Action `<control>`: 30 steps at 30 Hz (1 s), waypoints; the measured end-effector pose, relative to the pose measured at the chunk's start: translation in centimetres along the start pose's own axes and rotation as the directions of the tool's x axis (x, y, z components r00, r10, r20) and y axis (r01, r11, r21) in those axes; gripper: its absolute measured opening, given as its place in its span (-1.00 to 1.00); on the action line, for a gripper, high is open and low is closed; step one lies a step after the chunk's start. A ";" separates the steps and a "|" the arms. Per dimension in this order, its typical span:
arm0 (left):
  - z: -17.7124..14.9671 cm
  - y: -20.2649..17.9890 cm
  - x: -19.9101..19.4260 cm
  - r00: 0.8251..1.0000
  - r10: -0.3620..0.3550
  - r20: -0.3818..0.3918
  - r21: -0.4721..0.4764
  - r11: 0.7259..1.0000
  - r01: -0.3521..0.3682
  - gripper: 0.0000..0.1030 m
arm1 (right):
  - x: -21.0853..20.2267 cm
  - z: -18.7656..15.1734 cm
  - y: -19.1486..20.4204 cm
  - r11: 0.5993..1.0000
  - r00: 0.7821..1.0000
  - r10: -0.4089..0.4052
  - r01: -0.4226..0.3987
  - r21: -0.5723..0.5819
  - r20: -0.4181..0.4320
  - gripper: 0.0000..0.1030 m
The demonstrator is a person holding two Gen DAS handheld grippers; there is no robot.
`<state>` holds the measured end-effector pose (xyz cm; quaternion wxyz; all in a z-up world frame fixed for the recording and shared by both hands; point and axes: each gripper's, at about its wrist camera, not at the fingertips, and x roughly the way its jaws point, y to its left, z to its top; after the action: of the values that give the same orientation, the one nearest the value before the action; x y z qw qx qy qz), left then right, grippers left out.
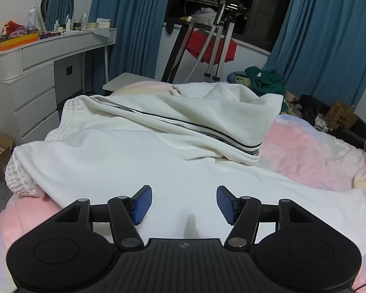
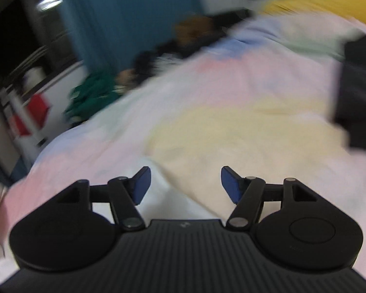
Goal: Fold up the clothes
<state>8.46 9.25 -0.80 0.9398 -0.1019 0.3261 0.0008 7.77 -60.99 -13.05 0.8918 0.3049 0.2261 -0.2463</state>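
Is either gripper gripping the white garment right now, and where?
No. Left gripper is open above the white garment; right gripper is open over the bedspread.

Left gripper (image 1: 184,204) and right gripper (image 2: 185,185): jaws spread wide, holding nothing.

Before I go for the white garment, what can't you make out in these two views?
- White garment: near part hidden behind the left gripper, left wrist view.
- Black item: cut off by the right edge, right wrist view.
- Green clothes: motion-blurred, right wrist view.
- Dresser bottles: labels too small.
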 end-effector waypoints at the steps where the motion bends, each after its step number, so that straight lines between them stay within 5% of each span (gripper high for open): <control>1: 0.0 0.1 -0.1 1.000 -0.003 0.001 -0.003 1.000 0.003 0.19 | -0.3 -0.4 -1.0 0.998 1.000 0.011 -0.010 0.062 -0.019 0.33; 6: -0.3 0.9 -0.5 1.000 -0.003 -0.002 -0.015 1.000 0.003 0.19 | 1.6 -3.5 -3.5 0.958 0.976 0.102 -0.044 0.284 -0.194 0.32; 11: -0.5 2.2 0.4 0.999 0.029 -0.028 -0.079 0.996 -0.032 0.19 | 2.2 -5.8 -2.0 0.948 0.982 0.075 -0.016 0.317 -0.175 0.31; 14: -0.7 2.9 1.3 0.998 0.042 -0.057 -0.109 0.993 -0.048 0.19 | 1.2 -5.9 0.2 0.973 0.994 0.001 0.025 0.228 -0.113 -0.17; 15: -0.7 3.0 1.6 0.997 0.048 -0.061 -0.108 0.993 -0.054 0.19 | 0.8 -5.8 1.0 0.980 0.995 -0.021 0.040 0.197 -0.097 -0.60; 16: -0.8 3.1 1.8 0.996 0.054 -0.065 -0.108 0.992 -0.060 0.19 | 0.3 -5.7 1.7 0.984 0.996 -0.047 0.059 0.168 -0.073 -0.79; 21: -0.9 3.2 2.2 0.996 0.064 -0.069 -0.111 0.991 -0.071 0.19 | -2.9 -4.8 2.4 0.987 0.989 -0.127 0.118 0.112 0.071 -0.84; 26: -0.7 2.8 2.6 0.995 0.070 -0.068 -0.093 0.993 -0.076 0.19 | -0.9 -6.0 0.4 0.973 0.979 -0.203 0.205 0.105 -0.026 -0.84; 30: -1.1 2.2 2.9 0.994 0.079 -0.075 -0.054 0.995 -0.084 0.19 | -1.0 -6.4 1.3 0.972 0.974 -0.228 0.228 0.050 -0.007 -0.79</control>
<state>9.94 11.05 -3.81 0.9232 -0.1151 0.3639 0.0447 6.13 -55.60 -16.54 0.8495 0.2996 0.2539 -0.3524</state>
